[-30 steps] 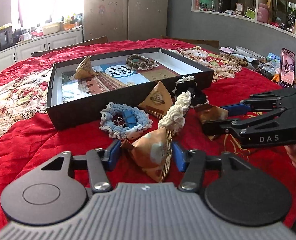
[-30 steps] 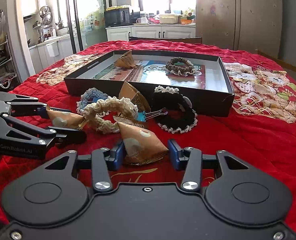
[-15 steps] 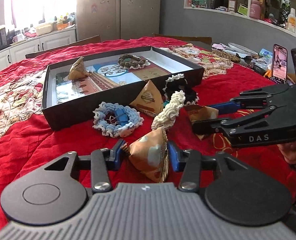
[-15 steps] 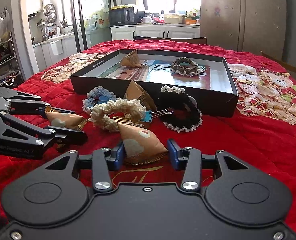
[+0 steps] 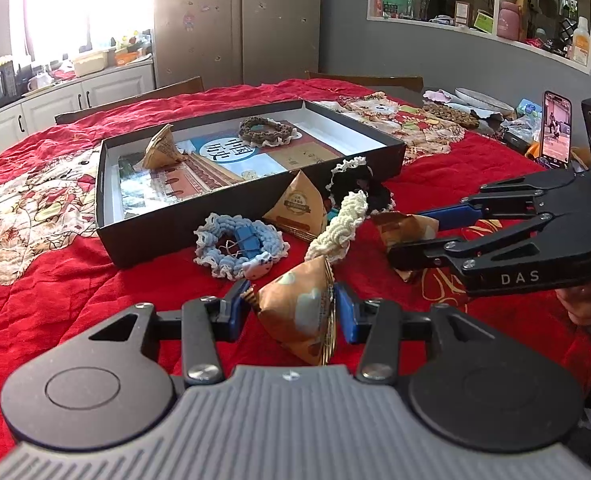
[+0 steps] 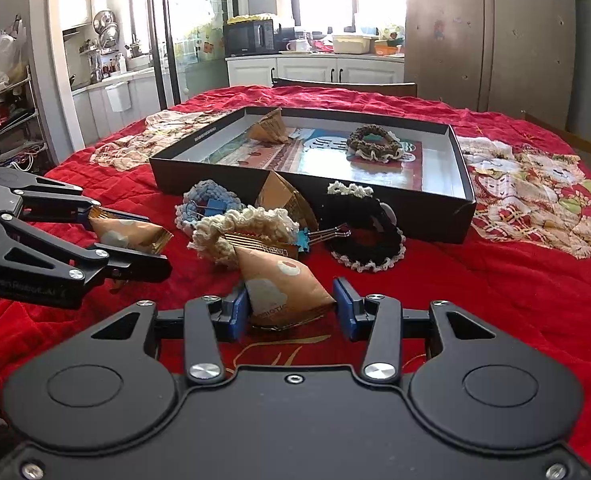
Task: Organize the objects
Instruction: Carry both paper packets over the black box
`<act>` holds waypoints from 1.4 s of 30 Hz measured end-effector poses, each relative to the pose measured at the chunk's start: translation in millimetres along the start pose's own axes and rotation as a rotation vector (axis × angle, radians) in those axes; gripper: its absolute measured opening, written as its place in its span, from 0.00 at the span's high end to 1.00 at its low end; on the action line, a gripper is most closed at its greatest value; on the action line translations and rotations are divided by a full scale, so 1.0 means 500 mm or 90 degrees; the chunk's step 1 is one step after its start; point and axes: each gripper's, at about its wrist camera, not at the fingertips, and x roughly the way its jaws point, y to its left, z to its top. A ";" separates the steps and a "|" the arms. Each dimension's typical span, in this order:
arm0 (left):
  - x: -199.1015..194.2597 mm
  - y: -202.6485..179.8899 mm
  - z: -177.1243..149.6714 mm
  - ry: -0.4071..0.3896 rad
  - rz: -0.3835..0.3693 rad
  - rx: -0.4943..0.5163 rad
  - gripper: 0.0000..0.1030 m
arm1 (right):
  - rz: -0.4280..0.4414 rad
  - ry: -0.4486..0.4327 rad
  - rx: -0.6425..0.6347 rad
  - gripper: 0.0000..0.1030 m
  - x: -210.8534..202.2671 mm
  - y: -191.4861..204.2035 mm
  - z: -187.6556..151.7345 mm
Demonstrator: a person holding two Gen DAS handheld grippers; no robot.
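The left gripper [image 5: 293,312] sits at the bottom middle of its own view, clenched on a brown pyramid-shaped paper packet [image 5: 301,316]; its jaws have just been closing, and the blue pads now press both sides of the packet, which stands just above the red quilt [image 5: 55,300]. In the right wrist view the same gripper comes in from the left edge with that packet [image 6: 129,232] held between its fingers.

The right gripper [image 6: 293,308] is likewise grasping a second brown packet [image 6: 283,288], pads tight against its sides at the bottom middle of the frame. Seen from the left wrist, it reaches in from the right edge, and a hand [image 5: 587,300] shows behind it at the far right.

Beyond both grippers, in the middle of each frame, lies a small pile on the quilt: a blue crocheted hair tie [image 5: 239,244] with a blue binder clip [image 5: 247,238] inside it, a cream crocheted hair tie [image 5: 341,224], a third brown packet [image 5: 295,206] leaning against the box wall, and a black hair tie with white edging [image 6: 365,232].

Behind the pile is a shallow black box [image 6: 431,208], open on top, with a printed picture on its floor. In it are a brown hair tie [image 6: 373,142] towards the right and another brown packet [image 6: 269,126] towards the upper left. A phone [image 5: 555,130] stands upright at the right edge of the left wrist view.
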 end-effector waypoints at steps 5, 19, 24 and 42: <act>-0.008 -0.001 0.003 -0.004 0.000 0.003 0.53 | 0.001 -0.008 -0.006 0.59 -0.010 0.002 0.004; -0.019 0.008 0.020 -0.019 0.007 -0.006 0.53 | 0.000 -0.028 -0.012 0.59 -0.027 0.001 0.023; -0.023 0.015 0.032 -0.028 0.011 -0.013 0.53 | -0.001 -0.039 -0.016 0.59 -0.034 0.000 0.036; -0.014 0.061 0.121 -0.057 0.027 -0.037 0.52 | -0.045 -0.085 -0.061 0.59 -0.035 -0.010 0.128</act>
